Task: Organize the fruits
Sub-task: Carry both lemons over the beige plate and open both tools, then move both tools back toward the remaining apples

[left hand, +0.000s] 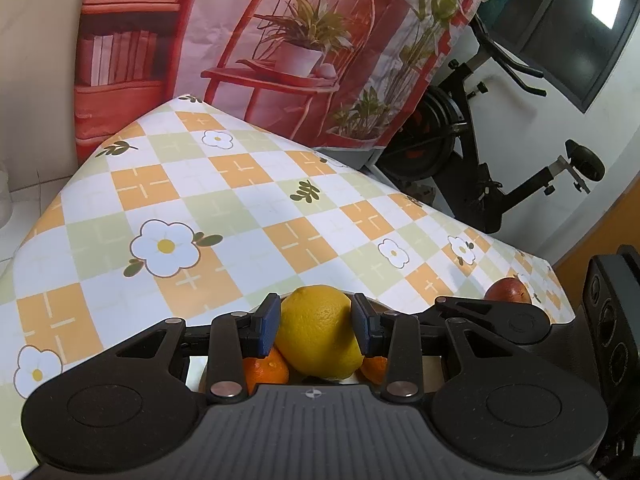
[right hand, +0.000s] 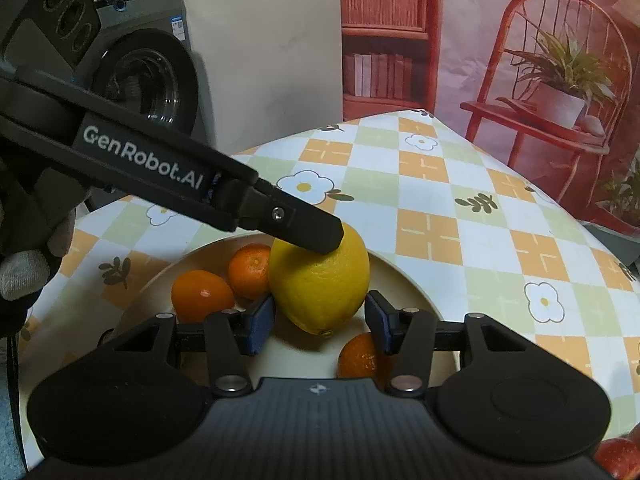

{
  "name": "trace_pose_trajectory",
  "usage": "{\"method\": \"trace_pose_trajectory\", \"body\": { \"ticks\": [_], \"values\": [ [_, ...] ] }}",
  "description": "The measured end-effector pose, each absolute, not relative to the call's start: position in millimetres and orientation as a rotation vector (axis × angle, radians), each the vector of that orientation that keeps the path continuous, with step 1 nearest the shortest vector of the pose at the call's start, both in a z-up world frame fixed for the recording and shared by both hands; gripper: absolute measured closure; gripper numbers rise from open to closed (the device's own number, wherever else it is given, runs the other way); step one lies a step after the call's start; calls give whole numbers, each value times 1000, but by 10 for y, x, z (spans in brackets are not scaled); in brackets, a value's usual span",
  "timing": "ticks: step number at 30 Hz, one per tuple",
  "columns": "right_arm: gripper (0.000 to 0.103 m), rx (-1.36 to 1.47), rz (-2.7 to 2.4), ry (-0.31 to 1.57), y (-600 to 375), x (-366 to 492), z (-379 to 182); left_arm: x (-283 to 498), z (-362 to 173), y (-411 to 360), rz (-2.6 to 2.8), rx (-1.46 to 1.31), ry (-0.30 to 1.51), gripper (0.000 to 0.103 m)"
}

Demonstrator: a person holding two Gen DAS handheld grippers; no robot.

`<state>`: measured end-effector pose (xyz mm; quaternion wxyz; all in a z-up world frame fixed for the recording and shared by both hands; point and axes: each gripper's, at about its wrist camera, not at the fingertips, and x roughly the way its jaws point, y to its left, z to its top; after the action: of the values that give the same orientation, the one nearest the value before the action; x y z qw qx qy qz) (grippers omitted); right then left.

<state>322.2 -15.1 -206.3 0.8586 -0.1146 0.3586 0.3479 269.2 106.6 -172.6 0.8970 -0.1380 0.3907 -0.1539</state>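
Note:
A yellow lemon (left hand: 318,332) sits between the blue pads of my left gripper (left hand: 316,314), which is shut on it. The lemon (right hand: 320,276) hangs just over a cream bowl (right hand: 404,280) holding three oranges (right hand: 202,294) (right hand: 250,270) (right hand: 358,356). In the right wrist view one black left-gripper finger (right hand: 304,228) lies across the lemon's top. My right gripper (right hand: 320,318) stands open just in front, its pad tips flanking the lemon's near end with a thin gap on the left. Two of the oranges (left hand: 266,370) (left hand: 374,368) show under the lemon in the left wrist view.
A red apple (left hand: 508,292) (right hand: 618,456) lies on the checked tablecloth (left hand: 240,208) to the right of the bowl. A gloved hand (right hand: 24,276) holds the left gripper. A washing machine (right hand: 148,76) and an exercise bike (left hand: 472,148) stand beyond the table.

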Motion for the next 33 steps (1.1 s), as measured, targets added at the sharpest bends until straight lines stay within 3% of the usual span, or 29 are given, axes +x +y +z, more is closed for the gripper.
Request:
{"method": "trace_pose_trajectory", "body": {
  "ticks": [22, 33],
  "values": [
    [48, -194, 665, 698, -552, 2916, -1813, 2519, -1584, 997, -211, -251, 744, 60],
    [48, -79, 566, 586, -1257, 2495, -1564, 2184, -1311, 425, -197, -75, 636, 58]
  ]
}}
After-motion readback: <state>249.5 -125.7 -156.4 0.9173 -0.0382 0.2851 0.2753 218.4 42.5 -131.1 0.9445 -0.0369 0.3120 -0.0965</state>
